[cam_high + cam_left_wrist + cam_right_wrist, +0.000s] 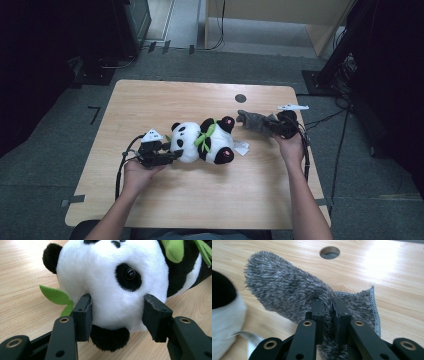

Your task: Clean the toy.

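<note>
A black-and-white panda plush (192,145) with a green scarf lies on its side in the middle of the wooden table (200,200). My left gripper (174,156) is at its head. In the left gripper view the two jaws press into the white fur on either side of the panda's head (105,272), so my left gripper (116,315) is shut on it. A fuzzy grey cloth (252,121) lies to the right of the panda's feet. My right gripper (332,307) is shut on a fold of this cloth (287,287), part of which is lifted off the wood.
A round cable hole (240,98) is in the table behind the cloth. A small white object (292,107) lies near the far right edge. The panda's white label (241,148) rests by its foot (224,307). Cables trail on the floor to the right.
</note>
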Action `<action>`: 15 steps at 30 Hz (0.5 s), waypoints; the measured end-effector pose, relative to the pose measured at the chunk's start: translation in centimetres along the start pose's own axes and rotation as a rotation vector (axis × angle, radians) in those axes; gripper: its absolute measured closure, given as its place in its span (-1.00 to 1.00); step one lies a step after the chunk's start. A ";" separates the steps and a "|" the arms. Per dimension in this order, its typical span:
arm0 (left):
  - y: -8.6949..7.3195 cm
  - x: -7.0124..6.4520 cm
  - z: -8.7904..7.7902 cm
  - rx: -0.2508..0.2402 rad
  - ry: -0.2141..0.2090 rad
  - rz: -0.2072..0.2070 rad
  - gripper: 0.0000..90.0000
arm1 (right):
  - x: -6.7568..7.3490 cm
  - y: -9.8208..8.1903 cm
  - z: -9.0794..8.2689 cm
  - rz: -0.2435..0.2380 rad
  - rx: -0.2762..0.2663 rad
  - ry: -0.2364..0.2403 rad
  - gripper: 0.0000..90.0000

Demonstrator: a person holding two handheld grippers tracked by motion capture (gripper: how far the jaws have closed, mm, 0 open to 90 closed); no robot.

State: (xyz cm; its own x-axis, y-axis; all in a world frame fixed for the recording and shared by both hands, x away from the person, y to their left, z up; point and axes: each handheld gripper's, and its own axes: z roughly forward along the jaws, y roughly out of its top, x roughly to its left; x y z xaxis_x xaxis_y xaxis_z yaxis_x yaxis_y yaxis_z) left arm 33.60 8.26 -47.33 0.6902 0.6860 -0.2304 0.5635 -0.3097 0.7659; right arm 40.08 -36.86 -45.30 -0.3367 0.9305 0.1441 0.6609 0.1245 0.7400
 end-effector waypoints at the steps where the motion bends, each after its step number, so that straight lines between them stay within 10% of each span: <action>1: 0.0 0.0 0.0 0.000 0.000 0.000 0.02 | -0.2 -0.2 0.4 0.004 0.003 -0.004 0.82; 15: 0.0 0.0 0.0 -0.004 0.007 0.005 -0.01 | -1.5 -2.0 2.2 0.017 -0.004 0.011 0.45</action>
State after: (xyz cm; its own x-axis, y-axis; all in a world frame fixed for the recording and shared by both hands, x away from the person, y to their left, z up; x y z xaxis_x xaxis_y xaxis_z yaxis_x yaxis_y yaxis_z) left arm 33.59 8.25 -47.36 0.6898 0.6890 -0.2224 0.5581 -0.3104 0.7695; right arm 40.73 -37.71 -48.50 -0.3327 0.9287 0.1639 0.6638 0.1073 0.7401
